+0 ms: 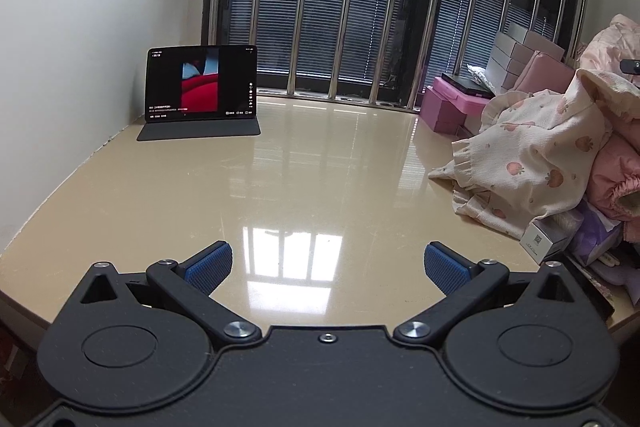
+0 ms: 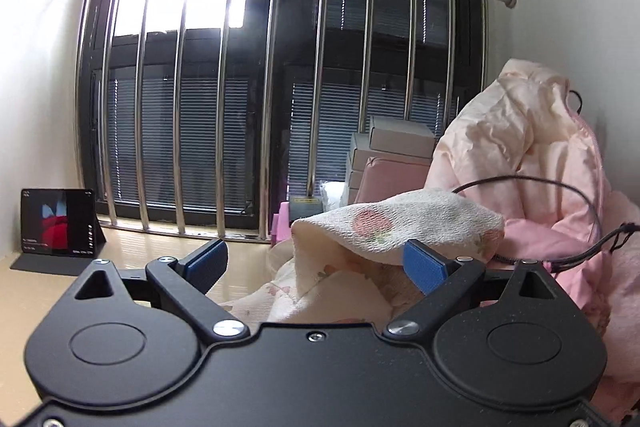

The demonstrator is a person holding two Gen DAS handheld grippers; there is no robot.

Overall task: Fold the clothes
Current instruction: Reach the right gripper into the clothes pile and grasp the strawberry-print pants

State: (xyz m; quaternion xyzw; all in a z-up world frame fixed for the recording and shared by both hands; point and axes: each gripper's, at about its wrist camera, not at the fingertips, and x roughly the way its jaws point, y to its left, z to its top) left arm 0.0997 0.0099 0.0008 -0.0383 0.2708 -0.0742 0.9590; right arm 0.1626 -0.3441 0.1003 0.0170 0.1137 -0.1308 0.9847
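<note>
A cream garment with a strawberry print (image 1: 536, 155) lies crumpled at the right of the beige table (image 1: 280, 187), on a pile with a pink padded jacket (image 1: 616, 183). My left gripper (image 1: 328, 265) is open and empty, low over the table's front edge, left of the pile. My right gripper (image 2: 316, 267) is open, right at the strawberry garment (image 2: 400, 223); a fold of it rises between and above the blue pads (image 2: 424, 267). The pink jacket (image 2: 520, 155) is heaped behind it on the right.
A tablet (image 1: 200, 83) stands on its cover at the table's far left by the wall. Pink and grey boxes (image 1: 480, 95) stack at the far right by the barred window (image 1: 360, 7). A small white box (image 1: 548, 239) lies under the pile. A black cord (image 2: 560, 195) crosses the jacket.
</note>
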